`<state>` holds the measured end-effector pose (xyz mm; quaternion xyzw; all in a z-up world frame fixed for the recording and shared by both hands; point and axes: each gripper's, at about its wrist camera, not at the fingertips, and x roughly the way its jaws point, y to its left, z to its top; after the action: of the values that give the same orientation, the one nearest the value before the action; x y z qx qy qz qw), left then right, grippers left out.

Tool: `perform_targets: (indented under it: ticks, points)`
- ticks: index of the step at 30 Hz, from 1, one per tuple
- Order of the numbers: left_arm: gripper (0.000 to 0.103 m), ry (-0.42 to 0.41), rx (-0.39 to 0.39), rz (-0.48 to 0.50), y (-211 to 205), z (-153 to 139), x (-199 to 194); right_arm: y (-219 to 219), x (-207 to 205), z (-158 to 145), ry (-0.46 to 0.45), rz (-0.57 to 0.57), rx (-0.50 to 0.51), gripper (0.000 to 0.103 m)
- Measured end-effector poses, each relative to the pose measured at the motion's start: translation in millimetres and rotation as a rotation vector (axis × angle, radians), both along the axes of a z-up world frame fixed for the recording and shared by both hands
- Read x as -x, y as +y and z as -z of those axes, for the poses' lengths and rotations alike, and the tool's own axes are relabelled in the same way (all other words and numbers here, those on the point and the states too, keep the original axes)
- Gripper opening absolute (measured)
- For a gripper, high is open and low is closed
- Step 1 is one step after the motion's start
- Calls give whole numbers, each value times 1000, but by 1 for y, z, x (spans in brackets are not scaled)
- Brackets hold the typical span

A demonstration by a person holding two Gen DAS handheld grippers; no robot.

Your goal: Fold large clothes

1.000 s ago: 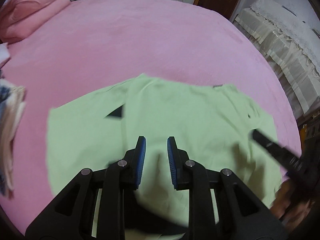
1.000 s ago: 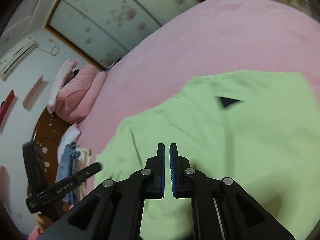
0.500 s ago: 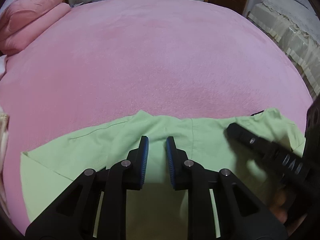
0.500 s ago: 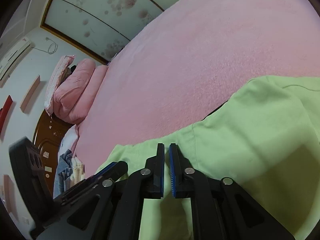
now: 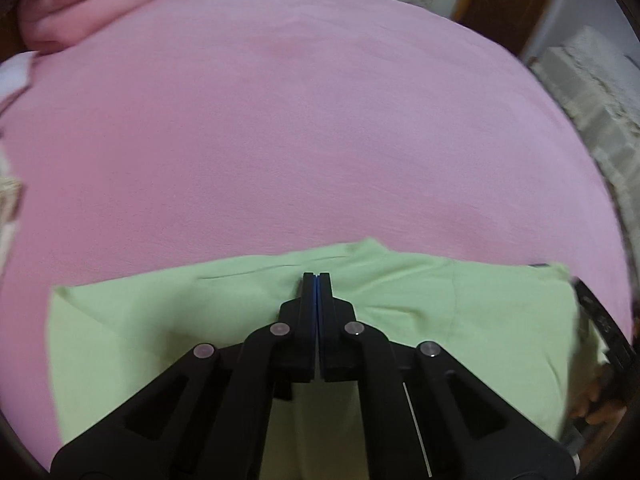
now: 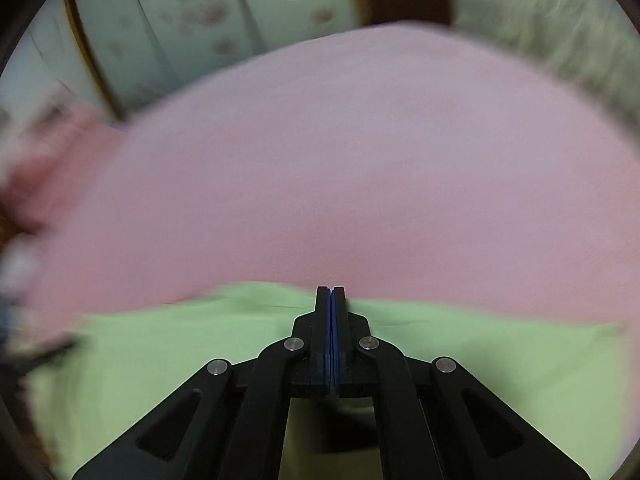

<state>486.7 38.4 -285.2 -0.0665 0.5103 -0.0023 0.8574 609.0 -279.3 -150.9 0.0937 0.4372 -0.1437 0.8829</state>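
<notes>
1. Left wrist view. My left gripper [image 5: 318, 276] sits at lower centre, its jaws pressed together. They stood spread half a second ago and have just been closing. The tips lie at the far edge of the light green garment [image 5: 460, 312], but whether a layer of cloth is pinched between the pads cannot be made out. The garment spans the lower third of the frame on the pink bedspread [image 5: 304, 128]. A second ago it reached far up the frame with a dark triangular mark exposed; now only a low, folded band shows, so I judge one fold to be laid and the edge ready for the next.

2. Left wrist view, limits. My right gripper [image 5: 600, 320] is cut off at the right border, its jaws unseen here; fingers [image 5: 596, 408] of the hand beneath it are blurred. The garment's near edge is hidden under my own tool. A pink pillow [image 5: 92, 0] lies at upper left.

3. Right wrist view. My right gripper [image 6: 330, 290] is pressed together at the garment's [image 6: 500, 360] far edge, as it was half a second ago. Any pinched cloth is indiscernible.

4. Right wrist view, limits. Motion blur smears the whole frame, most at the left border; the wardrobe doors [image 6: 192, 20] at top are barely legible.
</notes>
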Motion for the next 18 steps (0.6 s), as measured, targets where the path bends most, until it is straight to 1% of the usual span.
perform_targets:
  ticks: [1, 2, 3, 4, 5, 6, 7, 8, 9, 10, 11, 12, 13, 14, 15, 16, 18]
  points:
    - [1, -1, -24, -16, 4, -3, 0, -10, 3, -1, 0, 56, -10, 0]
    - [1, -12, -22, -16, 8, -6, 1, -19, 5, -3, -13, 86, -52, 0]
    - [1, -33, 8, -7, 15, -12, 1, -23, 7, -5, -29, 92, -82, 0]
    - [1, -44, 29, -1, 19, -15, 2, -22, 7, -10, -44, 89, -69, 0]
    - [1, -58, 49, 5, 24, -19, 5, -15, 7, -15, -62, 76, -20, 0]
    - [1, -64, 55, 10, 27, -20, 3, -6, 6, -19, -81, 55, 5, 2]
    - [1, -59, 59, 13, 28, -18, 1, 1, 6, -25, -116, 15, 4, 2]
    - [1, -46, 65, 3, 29, -14, -2, 8, 4, -28, -153, -34, -37, 2]
    - [1, -12, 73, -21, 26, -6, 1, 19, 1, -26, -179, -91, -106, 2]
    - [1, 32, 81, -46, 26, 3, -3, 26, -4, -21, -185, -135, -170, 3]
    - [1, 67, 92, -67, 27, 11, -8, 37, -11, -12, -166, -172, -240, 3]
    - [1, 78, 100, -90, 27, 21, -6, 44, -16, -4, -143, -176, -269, 3]
    - [1, 59, 98, -100, 27, 24, -4, 56, -22, 11, -101, -181, -294, 3]
    - [1, 41, 86, -108, 27, 27, -1, 63, -25, 19, -79, -190, -300, 3]
    - [1, 38, 81, -111, 26, 28, 0, 72, -27, 30, -51, -196, -275, 3]
    - [1, 38, 71, -112, 27, 28, 3, 76, -27, 36, -57, -198, -245, 3]
    - [1, 55, 61, -110, 28, 26, 2, 72, -27, 41, -79, -201, -264, 3]
